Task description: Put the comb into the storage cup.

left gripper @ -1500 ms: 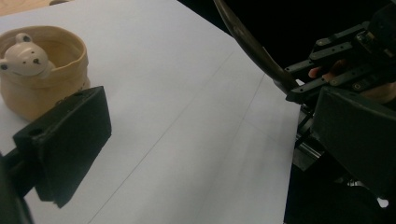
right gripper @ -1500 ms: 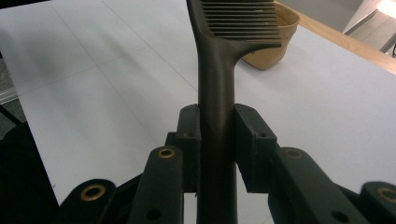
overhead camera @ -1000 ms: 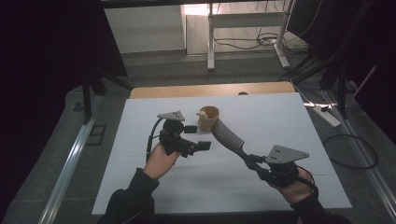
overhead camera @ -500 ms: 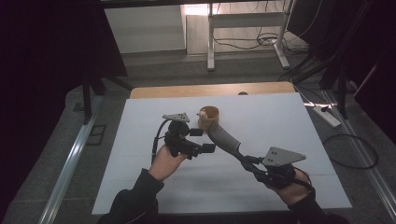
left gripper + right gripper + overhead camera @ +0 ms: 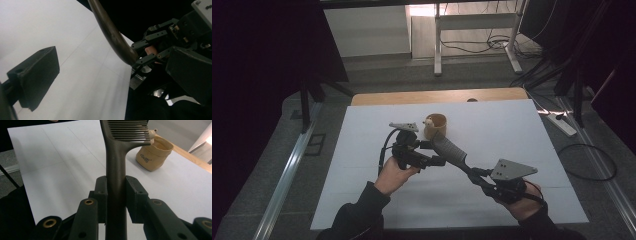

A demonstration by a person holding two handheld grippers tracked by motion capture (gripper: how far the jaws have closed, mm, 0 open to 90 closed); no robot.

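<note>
1. Comb (image 5: 117, 157): dark, matte plastic, with a long rounded handle and a row of fine straight teeth at the far end. It is held off the white worktop (image 5: 512, 130), above its middle.
2. Right tool (image 5: 116, 195) is clamped on the handle's near end; both pads sit flat against the handle sides. In the high view the right tool (image 5: 477, 175) sits at the lower right, with the comb (image 5: 449, 150) running up and left from it.
3. Long axis: diagonal across the worktop, teeth end pointing at the tan cup (image 5: 435, 126), which stands just beyond the tip. In the right gripper view the cup (image 5: 153, 153) looks like a soft, paper-like pouch with a rolled rim, printed lettering and a small bear figure on the edge.
4. Left tool (image 5: 439, 161) is just beside the mid-handle, on the comb's left side, nearer the teeth than the right tool. Its jaws stand apart with nothing between them; the left gripper view shows one black pad (image 5: 37, 75) clear of the curved handle (image 5: 112, 37).
5. Judgement: the next move turns on the comb's tip lining up with the cup mouth; the right hand steers, and the left is placed to take the handle or steady it.
</note>
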